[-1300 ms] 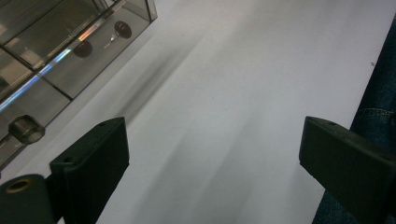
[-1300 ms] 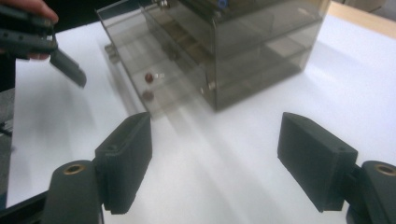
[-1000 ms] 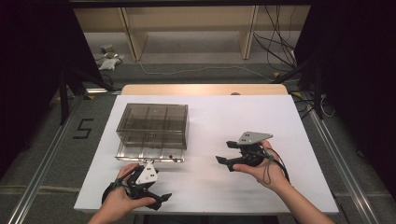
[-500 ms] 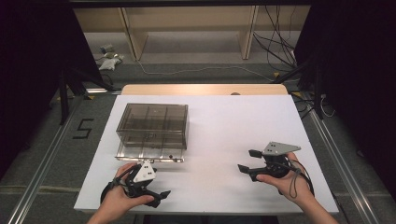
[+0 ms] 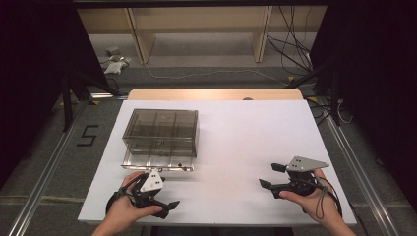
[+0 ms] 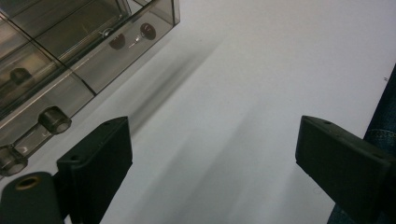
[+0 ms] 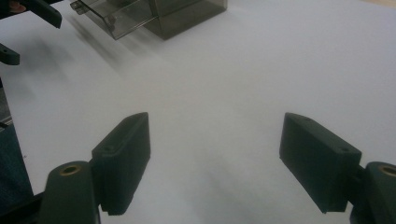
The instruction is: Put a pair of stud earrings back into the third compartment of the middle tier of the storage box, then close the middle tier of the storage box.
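Since a second ago the right gripper [image 5: 268, 176] has swung from mid-table, near the box, out to the near right corner of the table; the left gripper [image 5: 167, 191] hasn't shifted, and the box hasn't either.

Box: smoked clear plastic organiser box [image 5: 161, 132], lid down, sits left of centre on the white table [image 5: 255, 142]. Dividers show through the lid in the high view. Clear hinge/latch strip [image 5: 157, 167] runs along its near edge, lying flat on the table. In the left gripper view the box corner [image 6: 60, 51] is top left, with the strip's round knuckles [image 6: 55, 119] just beside the left jaw; not touching as far as I can tell.

Left gripper: just in front of the box's near edge, on the near left of the table, jaws pointing right along the table edge. Jaws spread wide, nothing between them, only bare table.

Right gripper: well apart from the box, jaws pointing left toward table centre. Released too, jaws wide apart over bare white surface in its own view. That view also catches the box [image 7: 159, 14] far off at the top and the left gripper's jaw tips [image 7: 28, 28] in the top left corner.

Beyond the table: a wooden bench edge [image 5: 216, 94] butts against the far side, cables [image 5: 290, 44] on the floor behind, a "5" marked on the floor [image 5: 87, 135] to the left.
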### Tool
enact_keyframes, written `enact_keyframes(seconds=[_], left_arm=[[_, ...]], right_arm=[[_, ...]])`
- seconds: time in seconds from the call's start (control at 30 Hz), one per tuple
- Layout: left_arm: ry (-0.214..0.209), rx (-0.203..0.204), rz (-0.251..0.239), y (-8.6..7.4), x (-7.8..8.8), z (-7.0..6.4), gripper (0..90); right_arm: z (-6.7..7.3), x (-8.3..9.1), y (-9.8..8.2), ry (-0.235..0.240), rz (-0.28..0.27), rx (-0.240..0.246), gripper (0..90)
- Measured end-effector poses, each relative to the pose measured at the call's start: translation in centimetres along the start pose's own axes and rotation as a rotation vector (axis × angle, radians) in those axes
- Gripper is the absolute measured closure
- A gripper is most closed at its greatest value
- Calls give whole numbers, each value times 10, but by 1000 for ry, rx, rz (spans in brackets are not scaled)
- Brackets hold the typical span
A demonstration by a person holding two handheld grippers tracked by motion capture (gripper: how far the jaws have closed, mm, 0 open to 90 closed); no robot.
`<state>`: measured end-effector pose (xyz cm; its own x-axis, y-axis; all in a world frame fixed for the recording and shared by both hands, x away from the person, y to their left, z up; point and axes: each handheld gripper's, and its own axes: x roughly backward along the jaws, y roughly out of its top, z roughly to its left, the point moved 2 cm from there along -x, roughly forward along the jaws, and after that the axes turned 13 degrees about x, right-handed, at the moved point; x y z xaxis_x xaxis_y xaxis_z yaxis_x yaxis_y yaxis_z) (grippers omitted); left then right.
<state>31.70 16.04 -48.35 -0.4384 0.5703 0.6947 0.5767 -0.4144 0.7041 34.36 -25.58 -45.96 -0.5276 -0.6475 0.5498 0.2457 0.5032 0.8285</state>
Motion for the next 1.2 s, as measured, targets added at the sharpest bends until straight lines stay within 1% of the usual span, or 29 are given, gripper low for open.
enact_keyframes(seconds=[0.17, 0.33, 0.4, 0.53, 0.57, 0.63, 0.7, 0.77, 0.8, 0.93, 0.97, 1.07, 1.1, 1.13, 1.2], left_arm=[[8, 1, -1, 0, 1, 0, 111], [13, 10, -12, 1, 1, 2, 121], [24, 13, -12, 1, 1, 4, 132], [49, 35, -22, 1, 3, 8, 167], [56, 42, -23, 1, 3, 8, 189], [82, 51, -26, 2, 4, 10, 246], [100, 67, -35, 3, 6, 13, 329], [133, 84, -42, 4, 8, 16, 428], [143, 84, -41, 4, 9, 18, 465], [196, 132, -55, 4, 12, 29, 647], [209, 138, -61, 4, 13, 31, 698], [259, 128, -53, 2, 17, 40, 845], [275, 131, -56, 2, 17, 43, 881], [284, 138, -51, 2, 18, 45, 897], [294, 149, -41, 1, 19, 49, 898]], right_arm=[[-1, 1, -1, -1, -3, -6, 255], [-2, 0, -1, -3, -2, -7, 253], [-3, -1, -2, -6, -2, -9, 254], [-3, 0, -3, -4, 0, -10, 254], [-3, 0, -3, -1, 3, -9, 254], [-3, 0, -5, 3, 9, -1, 254], [-2, 0, -6, 9, 13, 2, 254], [-2, 0, -6, 14, 13, 3, 253], [-2, 0, -6, 16, 11, 6, 254], [-2, 0, -6, 25, 6, -7, 258], [-1, -1, -6, 26, 5, -6, 258], [0, 0, -6, 26, 9, -3, 256], [0, 0, -6, 24, 9, -3, 255], [0, 0, -6, 23, 9, -4, 254], [-1, 0, -6, 18, 7, -5, 254]])
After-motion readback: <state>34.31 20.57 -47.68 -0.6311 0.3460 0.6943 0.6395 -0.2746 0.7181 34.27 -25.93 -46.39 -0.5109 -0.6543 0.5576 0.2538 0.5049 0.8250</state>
